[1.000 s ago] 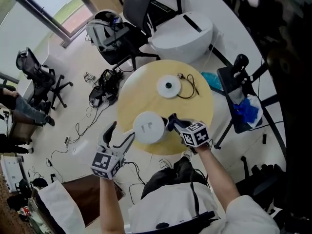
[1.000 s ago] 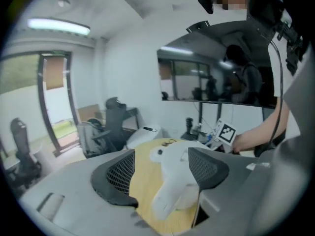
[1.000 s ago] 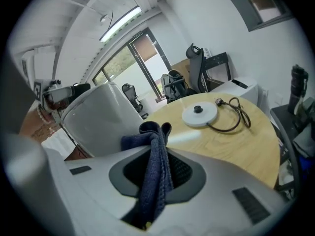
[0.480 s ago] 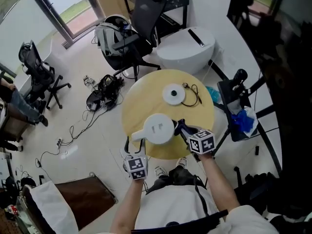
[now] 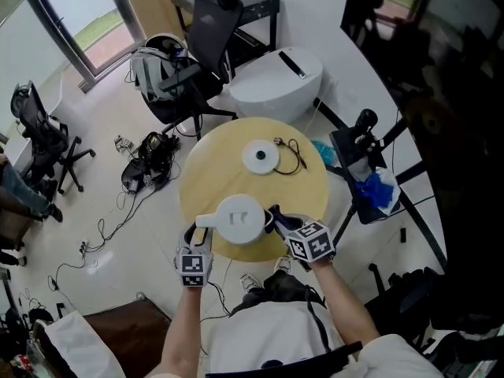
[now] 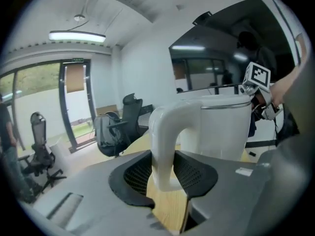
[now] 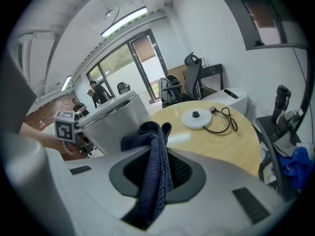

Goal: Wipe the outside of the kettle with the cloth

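Note:
A white kettle (image 5: pixel 239 217) stands near the front edge of the round wooden table (image 5: pixel 315 187). Its handle (image 5: pixel 203 220) points left. My left gripper (image 5: pixel 195 235) has that handle (image 6: pixel 165 141) between its pads, and the jaws are closing on it. The kettle's body (image 6: pixel 221 127) rises just behind. My right gripper (image 5: pixel 277 216) sits against the kettle's right side, shut on a dark blue cloth (image 7: pixel 155 161). The cloth's bunched end pokes up beside the kettle (image 7: pixel 115 119).
The kettle's round white base (image 5: pixel 261 156) with its black cord (image 5: pixel 293 156) lies at the table's far side. Office chairs (image 5: pixel 193 30), a backpack (image 5: pixel 153 65) and cables on the floor surround the table. A stand with a blue bag (image 5: pixel 376 187) is at the right.
My left gripper came down from the lower left to the kettle's handle and its jaws narrowed around it. The right gripper stayed with the cloth at the kettle's right side.

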`<action>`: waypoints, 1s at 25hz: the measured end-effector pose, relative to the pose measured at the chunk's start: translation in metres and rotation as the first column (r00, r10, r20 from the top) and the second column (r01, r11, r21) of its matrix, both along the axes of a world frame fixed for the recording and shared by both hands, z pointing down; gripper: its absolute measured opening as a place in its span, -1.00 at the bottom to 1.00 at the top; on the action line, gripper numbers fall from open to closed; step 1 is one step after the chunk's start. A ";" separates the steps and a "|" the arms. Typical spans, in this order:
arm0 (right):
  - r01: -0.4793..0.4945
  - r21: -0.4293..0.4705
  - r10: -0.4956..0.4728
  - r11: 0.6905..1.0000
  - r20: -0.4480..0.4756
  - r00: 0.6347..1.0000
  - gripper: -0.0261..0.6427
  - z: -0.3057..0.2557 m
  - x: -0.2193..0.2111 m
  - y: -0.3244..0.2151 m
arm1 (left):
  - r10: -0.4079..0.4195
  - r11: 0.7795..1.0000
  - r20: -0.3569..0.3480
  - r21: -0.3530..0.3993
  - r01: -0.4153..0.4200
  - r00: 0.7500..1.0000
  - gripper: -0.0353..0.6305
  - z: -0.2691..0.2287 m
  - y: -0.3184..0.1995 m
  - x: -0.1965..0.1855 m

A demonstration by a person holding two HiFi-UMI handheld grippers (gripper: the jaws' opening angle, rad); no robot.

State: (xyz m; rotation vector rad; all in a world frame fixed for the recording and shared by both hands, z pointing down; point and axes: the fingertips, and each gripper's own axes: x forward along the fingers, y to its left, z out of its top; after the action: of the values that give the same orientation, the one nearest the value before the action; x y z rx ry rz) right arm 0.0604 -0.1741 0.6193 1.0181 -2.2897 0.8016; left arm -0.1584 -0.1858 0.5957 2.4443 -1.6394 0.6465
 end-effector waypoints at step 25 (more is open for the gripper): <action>0.232 0.073 -0.233 0.970 0.013 0.972 -0.72 0.056 -0.041 0.041 | 0.682 0.721 0.062 -0.226 -0.655 0.729 -0.46 -0.007 -0.063 0.043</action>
State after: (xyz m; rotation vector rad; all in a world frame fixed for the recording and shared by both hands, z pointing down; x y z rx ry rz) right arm 0.0193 -0.1328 0.6754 0.7540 -2.4142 0.6414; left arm -0.1157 -0.2487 0.5883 2.8651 -0.6010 1.0231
